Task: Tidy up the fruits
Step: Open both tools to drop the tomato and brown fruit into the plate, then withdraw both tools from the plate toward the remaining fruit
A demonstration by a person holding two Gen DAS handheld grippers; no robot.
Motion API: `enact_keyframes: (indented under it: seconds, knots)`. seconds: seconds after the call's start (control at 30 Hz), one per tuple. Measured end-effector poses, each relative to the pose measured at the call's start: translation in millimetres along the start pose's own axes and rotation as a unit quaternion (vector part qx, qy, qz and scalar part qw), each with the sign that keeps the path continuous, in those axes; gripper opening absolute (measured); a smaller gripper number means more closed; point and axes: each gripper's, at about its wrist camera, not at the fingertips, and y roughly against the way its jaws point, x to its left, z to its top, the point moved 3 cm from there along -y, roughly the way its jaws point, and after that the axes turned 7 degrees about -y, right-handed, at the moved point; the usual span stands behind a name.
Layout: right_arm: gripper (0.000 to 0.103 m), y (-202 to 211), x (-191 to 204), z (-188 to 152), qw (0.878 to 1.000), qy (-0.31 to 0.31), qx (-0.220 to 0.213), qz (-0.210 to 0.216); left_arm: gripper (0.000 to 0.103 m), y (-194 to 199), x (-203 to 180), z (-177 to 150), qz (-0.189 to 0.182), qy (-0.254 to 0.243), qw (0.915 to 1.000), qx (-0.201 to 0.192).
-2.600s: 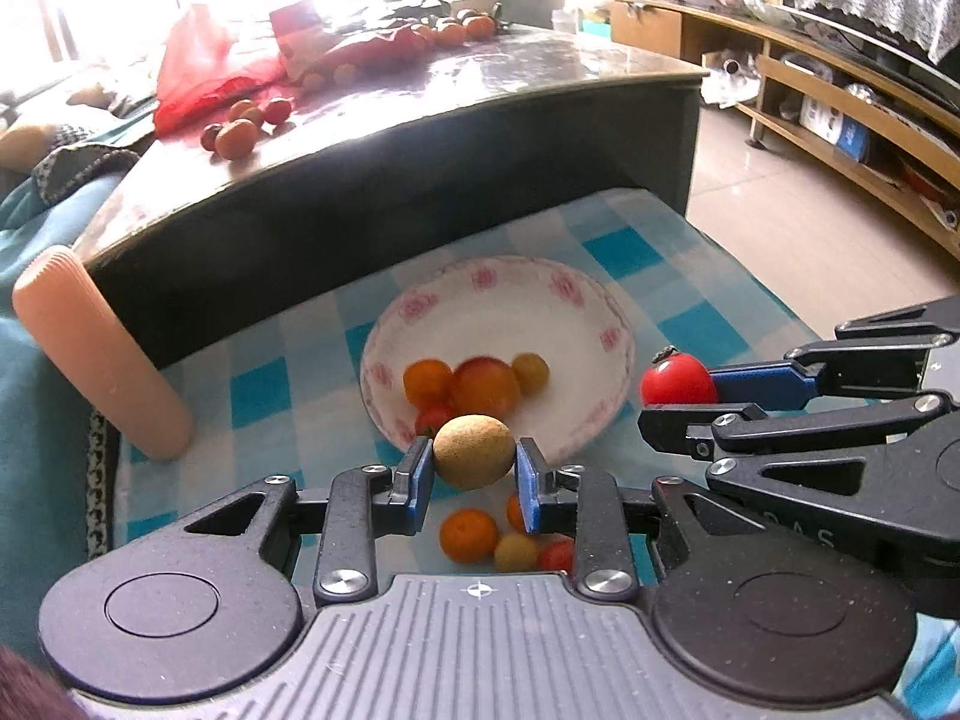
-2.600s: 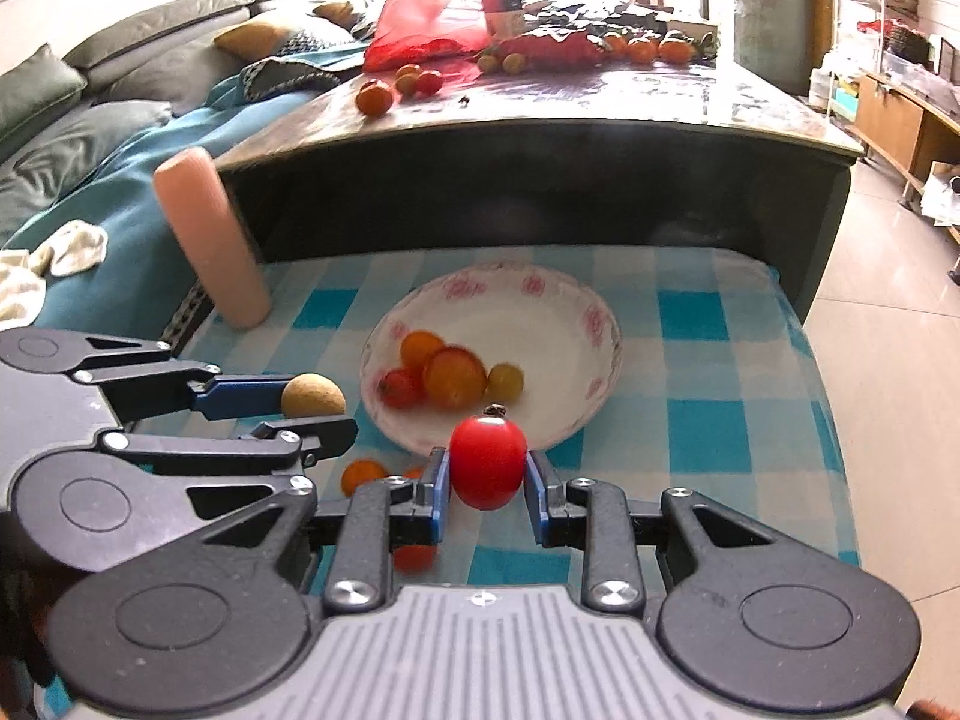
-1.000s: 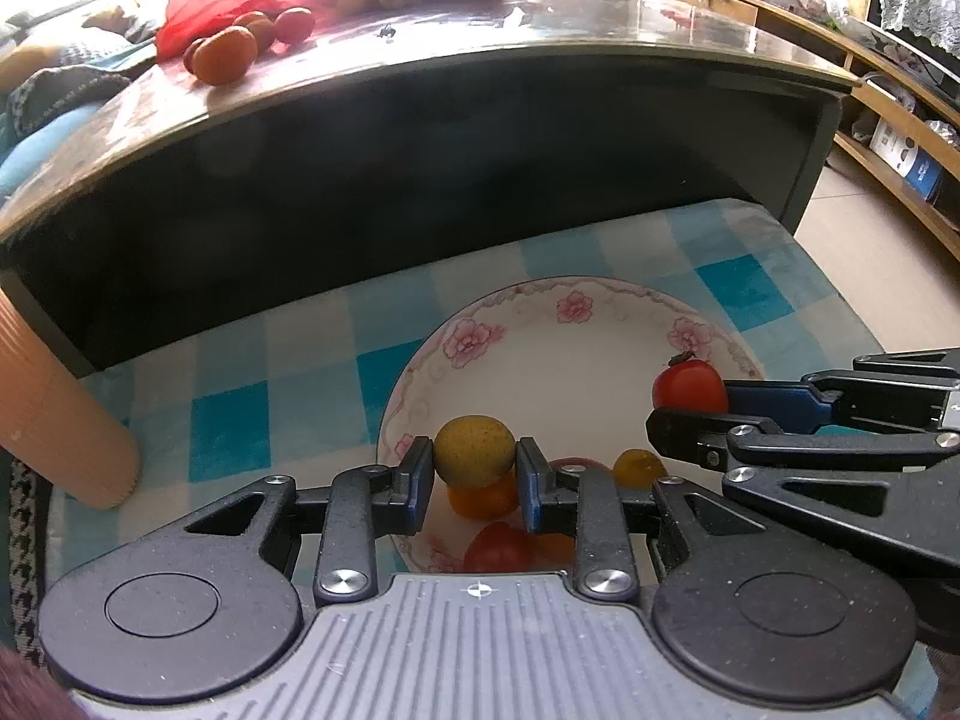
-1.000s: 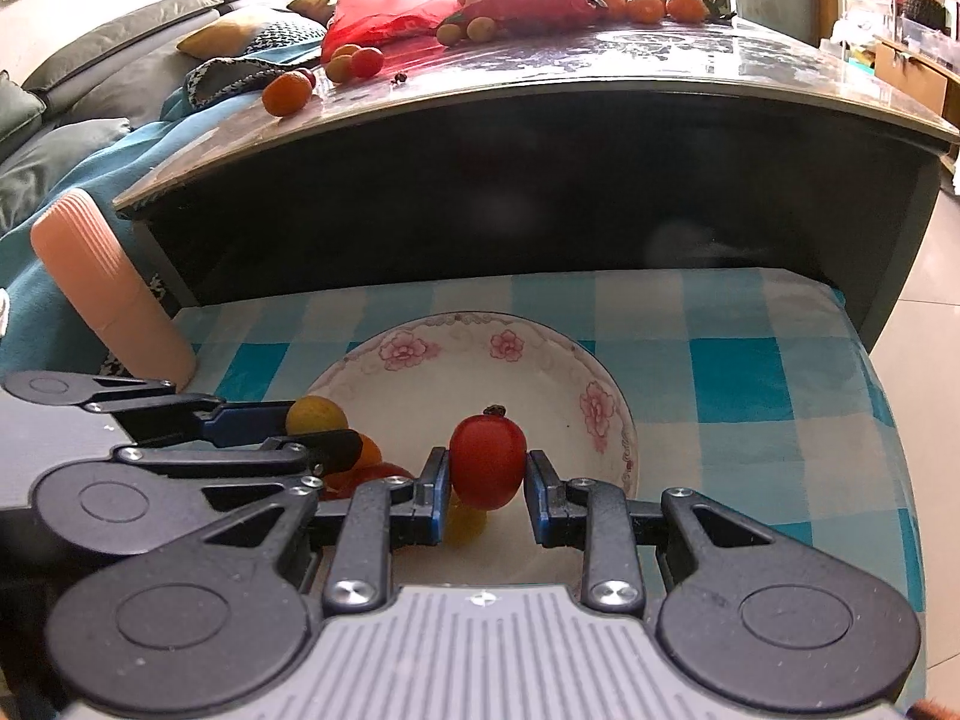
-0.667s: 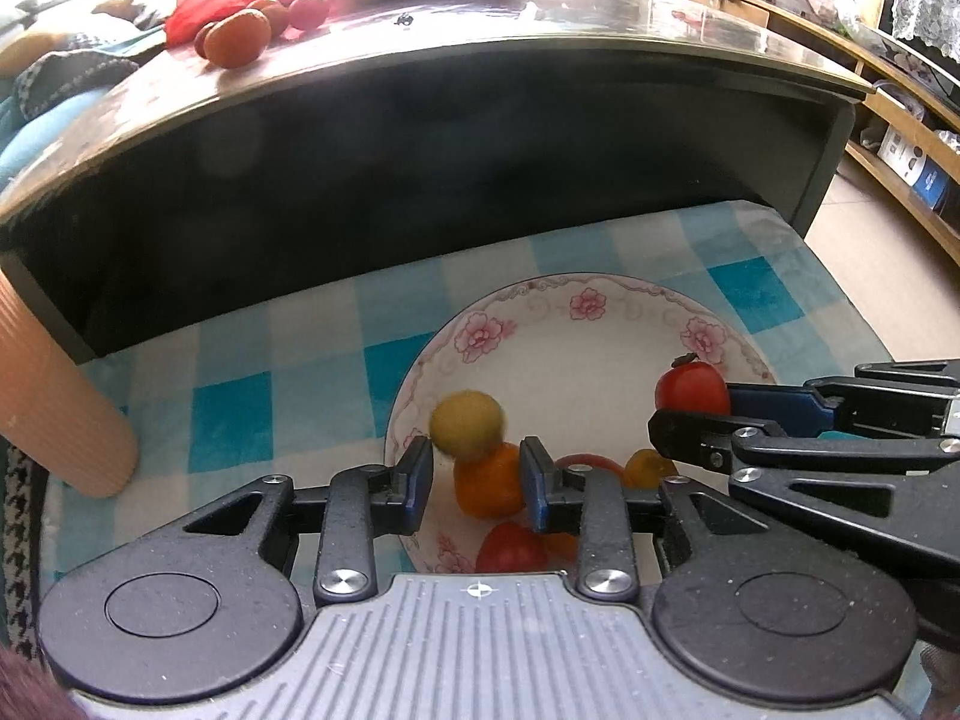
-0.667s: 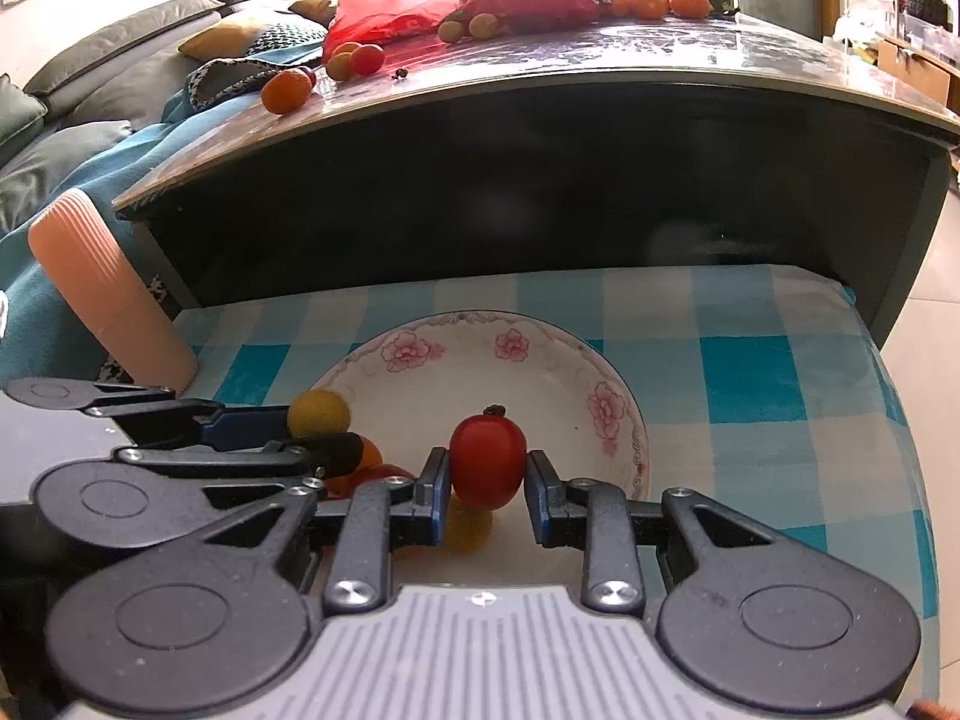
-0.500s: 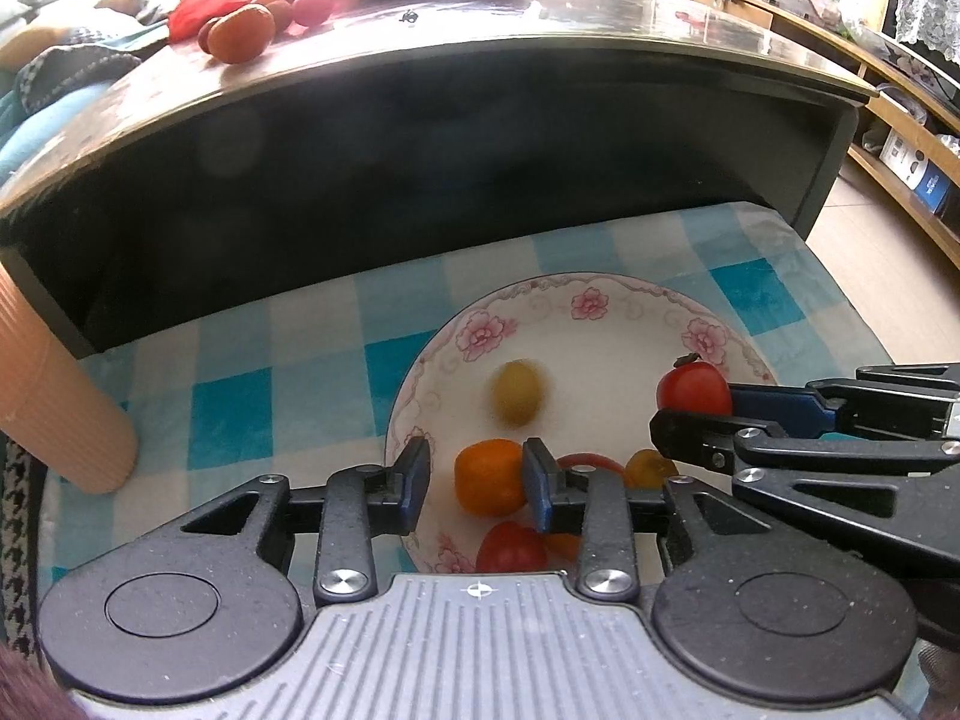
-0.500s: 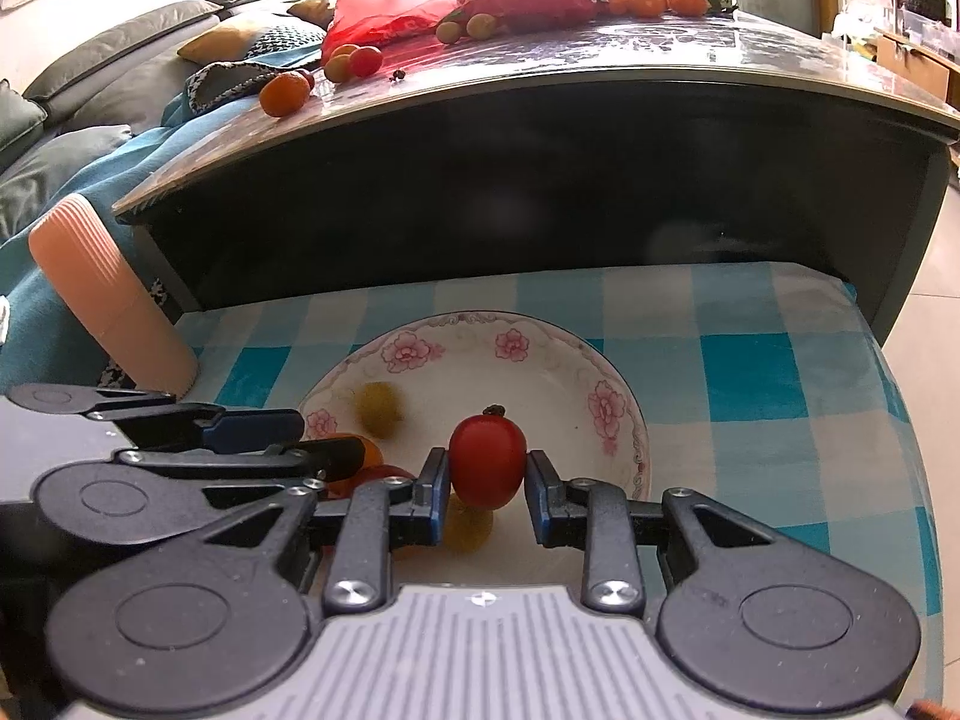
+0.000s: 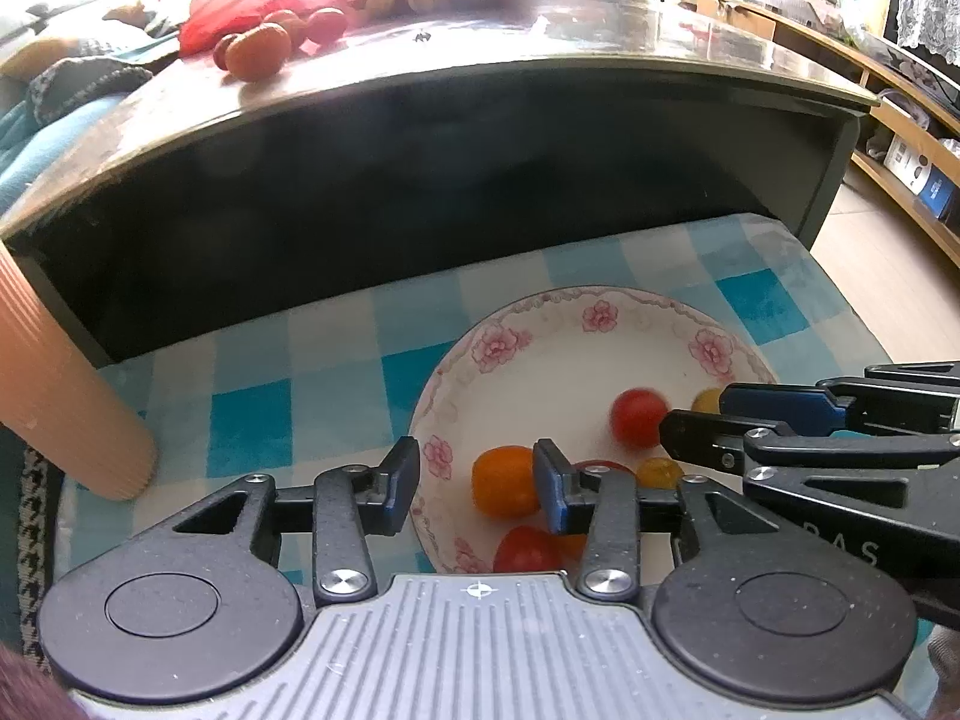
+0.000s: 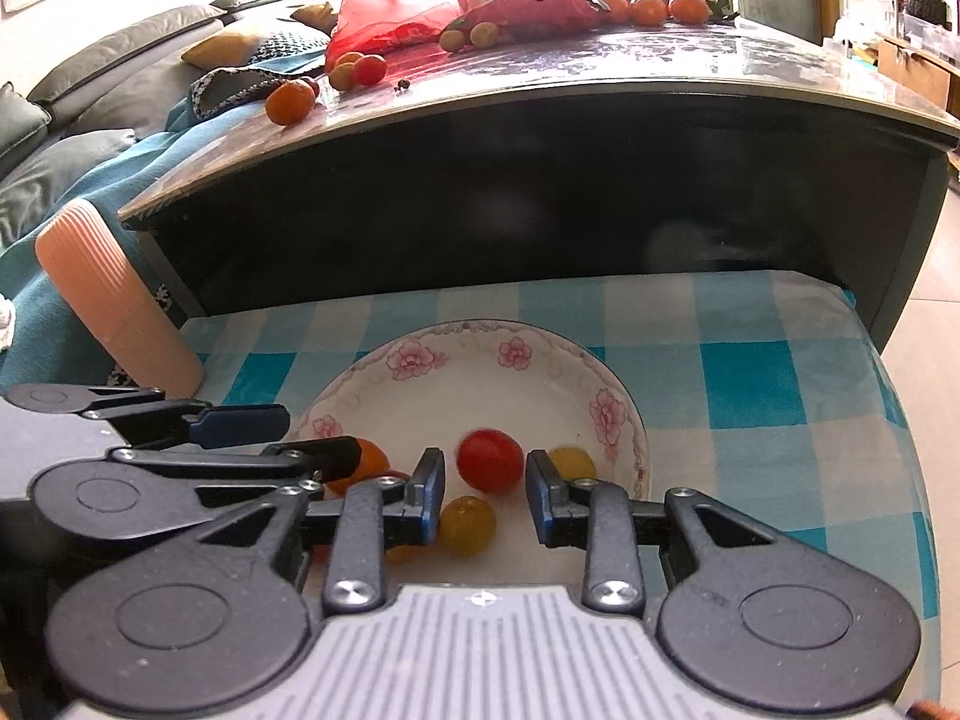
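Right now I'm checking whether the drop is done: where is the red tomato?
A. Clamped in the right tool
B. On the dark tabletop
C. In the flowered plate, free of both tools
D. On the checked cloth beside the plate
C: the red tomato lies in the flowered plate, clear of the opening right tool.

Left wrist view: mounted behind the left tool [image 9: 474, 477], facing forward and steeply down, close above the white floral-rimmed ceramic plate [image 9: 558, 330] at centre right of the frame. Right wrist view: mounted behind the right tool [image 10: 485, 492], same downward slant, equally near. Shared by both: the plate [image 10: 456, 339], blue-and-white checked cloth [image 9: 258, 414], dark glossy-topped bench [image 10: 600, 60] across the upper frame, and each other's tool at a lower side edge.
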Motion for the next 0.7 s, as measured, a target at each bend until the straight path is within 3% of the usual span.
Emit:
enact_keyframes:
  seconds: [0.7]
  knots:
    - [0.046,37.4,8.4,-7.7,1.000,0.011,-0.012,-0.012,0.056,36.9,-9.0,-10.0,-0.012,-0.011,0.9997,-0.019]
